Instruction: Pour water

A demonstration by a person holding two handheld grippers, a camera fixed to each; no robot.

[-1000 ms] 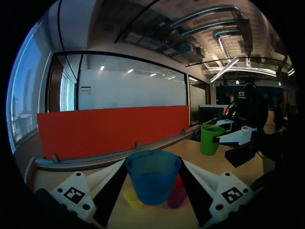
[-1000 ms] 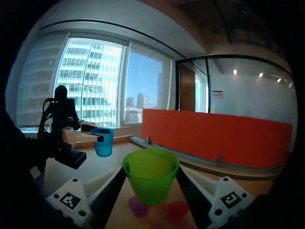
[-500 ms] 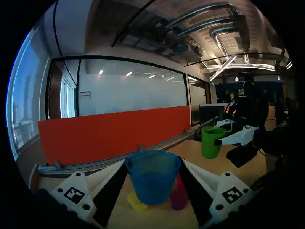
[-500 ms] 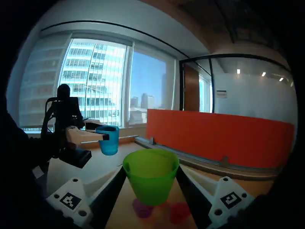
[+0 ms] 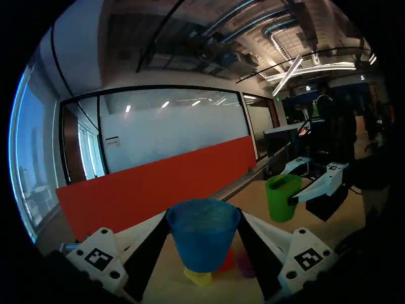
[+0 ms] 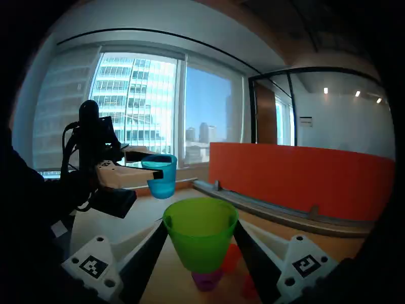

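Two cups hung above the wooden surface (image 5: 172, 286), well apart: the left gripper (image 5: 202, 225) pinched a blue cup (image 5: 203, 245) between its jaws, the right gripper (image 6: 201, 228) a green cup (image 6: 201, 243). Tilting either before the rims met would likely spill water onto the surface. Water inside either cup was hard to make out, and small coloured cups (image 5: 198, 277) below sat partly hidden.

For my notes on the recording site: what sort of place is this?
Most likely an open-plan office on a high floor: a wooden desk with an orange divider panel, a glass-walled room behind it, and large windows looking onto city towers. Exposed ceiling pipes fit that too.
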